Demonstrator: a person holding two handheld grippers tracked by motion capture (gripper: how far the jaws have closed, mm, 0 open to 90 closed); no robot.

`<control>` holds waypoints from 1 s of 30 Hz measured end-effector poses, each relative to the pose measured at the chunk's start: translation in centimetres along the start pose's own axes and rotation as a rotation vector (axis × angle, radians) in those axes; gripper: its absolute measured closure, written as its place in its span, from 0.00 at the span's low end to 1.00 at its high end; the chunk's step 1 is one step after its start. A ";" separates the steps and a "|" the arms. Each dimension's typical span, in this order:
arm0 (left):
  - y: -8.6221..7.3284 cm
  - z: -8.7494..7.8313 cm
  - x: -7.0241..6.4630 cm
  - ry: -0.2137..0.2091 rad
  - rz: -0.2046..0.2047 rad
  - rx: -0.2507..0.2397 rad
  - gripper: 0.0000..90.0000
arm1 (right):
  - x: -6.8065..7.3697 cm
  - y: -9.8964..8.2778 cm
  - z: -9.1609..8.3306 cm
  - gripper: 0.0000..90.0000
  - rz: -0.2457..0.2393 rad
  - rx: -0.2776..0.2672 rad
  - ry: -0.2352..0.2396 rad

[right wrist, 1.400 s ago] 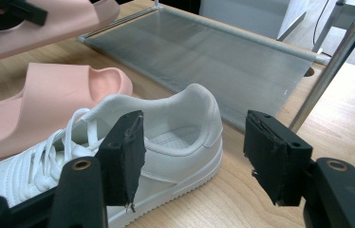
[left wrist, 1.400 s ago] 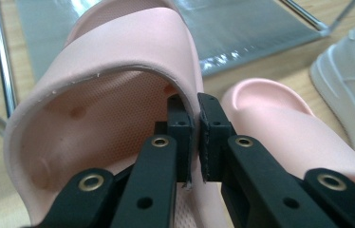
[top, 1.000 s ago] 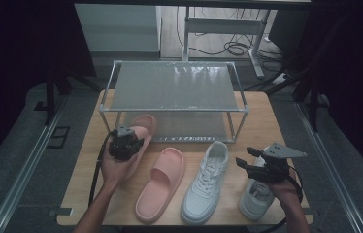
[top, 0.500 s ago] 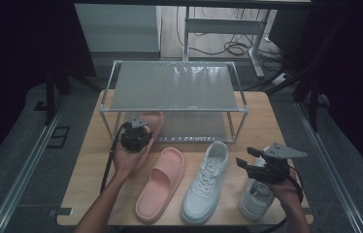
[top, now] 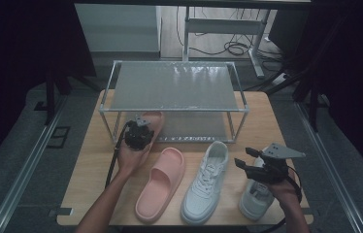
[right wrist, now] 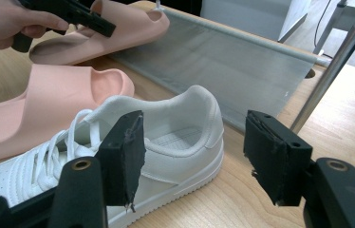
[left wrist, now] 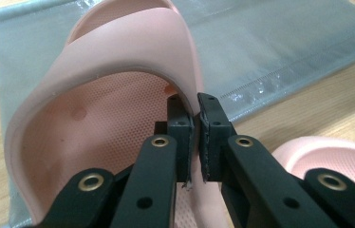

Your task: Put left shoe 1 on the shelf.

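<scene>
While the left gripper (left wrist: 195,118) has its fingers clamped on the side wall of the pink slide sandal (left wrist: 104,95), the bite is thin, only the fingertips (left wrist: 180,124) pinching the strap edge, so I'd expect the soft foam to flex and slip out or swing if the hand tilts or speeds up. Second risk: the toe clipping the lower mesh shelf (top: 194,127) edge or the rack's front post (top: 106,124) as it goes in, since the sandal sits right at the rack's front left corner. In the high view the sandal (top: 153,121) is just left of centre, held by the left gripper (top: 140,133) with its toe over the front edge of that lower shelf. Long axis runs from lower left to upper right of the frame, toe pointing toward the rack, heel toward the person; looks roughly level, though exact tilt is hard to tell. Its mate (top: 162,182) lies flat on the worktop (top: 92,160) below it, beside a white sneaker (top: 207,179). Right gripper (right wrist: 192,156) has fingers wide apart, nothing between them, hovering at lower right over the second sneaker (top: 256,194).
</scene>
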State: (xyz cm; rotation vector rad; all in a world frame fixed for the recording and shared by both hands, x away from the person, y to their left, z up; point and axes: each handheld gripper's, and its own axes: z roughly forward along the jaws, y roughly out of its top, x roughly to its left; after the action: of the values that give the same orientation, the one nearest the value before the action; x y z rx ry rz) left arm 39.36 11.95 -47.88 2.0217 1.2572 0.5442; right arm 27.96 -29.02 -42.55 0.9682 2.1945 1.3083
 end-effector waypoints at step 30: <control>1.6 3.0 0.1 -0.020 0.069 0.052 0.78 | -0.3 -0.1 -0.3 0.44 0.008 -0.010 -0.005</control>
State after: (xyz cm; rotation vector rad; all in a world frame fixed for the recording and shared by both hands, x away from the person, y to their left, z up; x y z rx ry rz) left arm 42.34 10.60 -48.77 2.1151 1.2052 0.5278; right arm 27.93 -29.45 -42.48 0.9762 2.1810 1.3174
